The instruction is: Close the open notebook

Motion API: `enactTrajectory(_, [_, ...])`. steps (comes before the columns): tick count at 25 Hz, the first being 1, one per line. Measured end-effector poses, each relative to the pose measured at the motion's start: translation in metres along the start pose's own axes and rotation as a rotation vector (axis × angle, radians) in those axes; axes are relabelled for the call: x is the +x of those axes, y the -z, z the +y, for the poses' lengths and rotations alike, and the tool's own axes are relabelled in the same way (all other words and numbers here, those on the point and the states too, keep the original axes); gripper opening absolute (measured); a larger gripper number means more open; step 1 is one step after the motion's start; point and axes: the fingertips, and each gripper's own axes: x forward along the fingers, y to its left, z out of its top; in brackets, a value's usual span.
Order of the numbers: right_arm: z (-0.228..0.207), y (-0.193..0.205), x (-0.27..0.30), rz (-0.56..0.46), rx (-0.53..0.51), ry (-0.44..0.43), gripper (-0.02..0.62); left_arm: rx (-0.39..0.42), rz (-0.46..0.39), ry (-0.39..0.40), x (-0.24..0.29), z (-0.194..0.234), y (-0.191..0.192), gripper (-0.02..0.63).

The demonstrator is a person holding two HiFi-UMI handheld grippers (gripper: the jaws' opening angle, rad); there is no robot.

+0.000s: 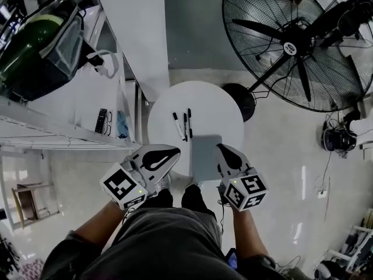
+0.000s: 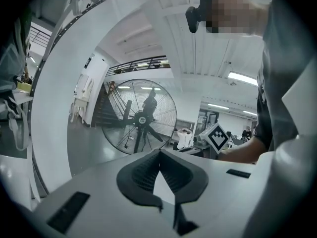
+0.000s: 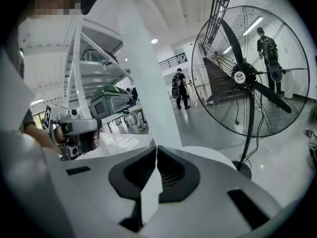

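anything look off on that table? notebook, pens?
Nothing stands out. The grey notebook lies closed and flat on the round table, close to its near rim; whether it overhangs is unclear. Three pens lie side by side beyond it. No spill or damage shows.

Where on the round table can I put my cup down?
The far part of the table, behind the markers, is bare. So is the right side, between the markers and the rim. The near edge is crowded: the notebook lies there, with the markers close by.
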Motion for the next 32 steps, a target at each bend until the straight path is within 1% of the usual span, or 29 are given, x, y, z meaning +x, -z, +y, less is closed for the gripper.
enactTrajectory(4, [0.005,-0.016,-0.005,-0.029,-0.032,-0.002,0.025,0.009,-0.010,-0.003,0.001,0.001,-0.007,0.015])
enactTrajectory(11, [0.010,-0.033,-0.009,-0.062,-0.046,-0.018,0.023,0.012,-0.031,-0.014,0.001,0.002,-0.017,0.015])
enactTrajectory(20, [0.009,-0.036,-0.011,-0.061,-0.046,-0.022,0.021,0.015,-0.045,-0.016,0.006,0.003,-0.022,0.015])
enactTrajectory(32, [0.001,-0.035,-0.013,-0.055,-0.039,-0.029,0.020,0.013,-0.035,-0.020,0.014,0.002,-0.021,0.015])
